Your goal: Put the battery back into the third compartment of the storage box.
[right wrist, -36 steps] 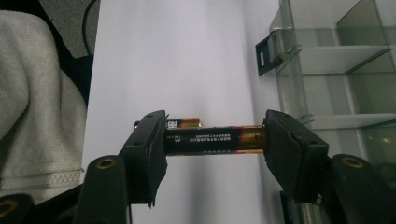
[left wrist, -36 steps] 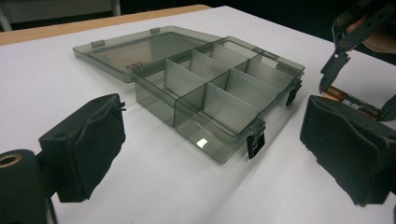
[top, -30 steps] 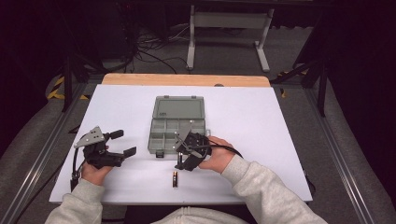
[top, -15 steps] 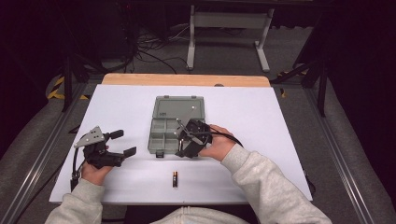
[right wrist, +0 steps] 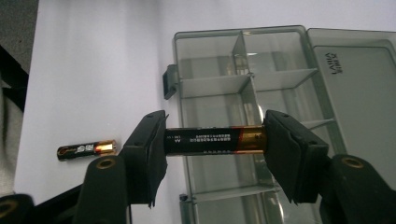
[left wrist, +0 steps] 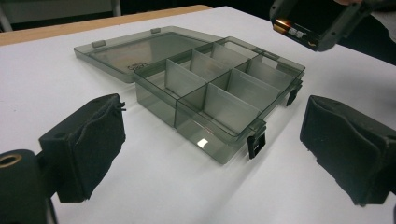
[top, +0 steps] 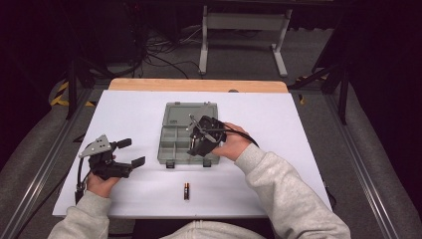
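Battery [right wrist: 212, 140] over compartment box [top: 171, 144] on white tabletop [top: 298, 134], dark room beyond.

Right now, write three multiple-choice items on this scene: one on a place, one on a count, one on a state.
1. Where does the loose battery lie?
A. on the white table top, nearer the person than the box
B. inside the box
C. on the lid

2. How many batteries are in sight?
A. one
B. two
C. four

3. How is the organiser box?
A. latched shut
B. open, compartments empty
C. open and full of screws

Answers: 1 A, it rests on the table top in front of the box. 2 B, one lies loose, and a held battery sits clamped end to end in the right gripper. 3 B, the lid lies flat and the compartments show bare.
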Available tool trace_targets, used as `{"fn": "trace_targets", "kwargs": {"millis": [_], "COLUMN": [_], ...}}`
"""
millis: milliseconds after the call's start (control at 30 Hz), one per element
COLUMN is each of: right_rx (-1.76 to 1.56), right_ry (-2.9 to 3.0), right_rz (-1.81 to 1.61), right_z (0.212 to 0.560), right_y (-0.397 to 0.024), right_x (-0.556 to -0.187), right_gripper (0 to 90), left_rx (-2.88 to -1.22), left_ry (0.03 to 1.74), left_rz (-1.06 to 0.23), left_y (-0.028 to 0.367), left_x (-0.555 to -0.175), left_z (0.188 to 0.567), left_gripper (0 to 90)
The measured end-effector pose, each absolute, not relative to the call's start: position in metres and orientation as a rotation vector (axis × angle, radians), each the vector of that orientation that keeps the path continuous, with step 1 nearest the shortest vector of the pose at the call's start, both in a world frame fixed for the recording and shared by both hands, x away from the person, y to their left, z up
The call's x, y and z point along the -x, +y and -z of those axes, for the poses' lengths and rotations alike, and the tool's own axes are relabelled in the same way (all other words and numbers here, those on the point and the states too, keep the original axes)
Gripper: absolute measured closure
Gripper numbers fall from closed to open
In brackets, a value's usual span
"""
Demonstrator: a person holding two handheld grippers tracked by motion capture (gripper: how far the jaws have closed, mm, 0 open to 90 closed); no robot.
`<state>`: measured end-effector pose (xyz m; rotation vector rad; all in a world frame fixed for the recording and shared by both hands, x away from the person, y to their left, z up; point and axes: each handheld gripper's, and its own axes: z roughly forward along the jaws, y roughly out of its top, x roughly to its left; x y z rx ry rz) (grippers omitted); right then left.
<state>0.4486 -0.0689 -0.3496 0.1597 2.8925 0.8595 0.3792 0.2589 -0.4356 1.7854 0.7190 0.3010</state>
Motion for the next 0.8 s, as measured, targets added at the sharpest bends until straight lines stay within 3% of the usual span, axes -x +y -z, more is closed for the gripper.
{"fn": "trace_targets", "kwargs": {"millis": [800], "right_rx": [-0.252], "right_ry": [2.846], "right_rz": [-0.861], "right_z": [0.342], "right_y": [-0.070], "right_x": [-0.495], "right_gripper": [41.0], "left_rx": [-1.792], "left_ry": [0.713], "left_rz": [-0.304], "left_y": [0.259], "left_x": [-0.380], "left_z": [0.436], "left_gripper": [7.1]}}
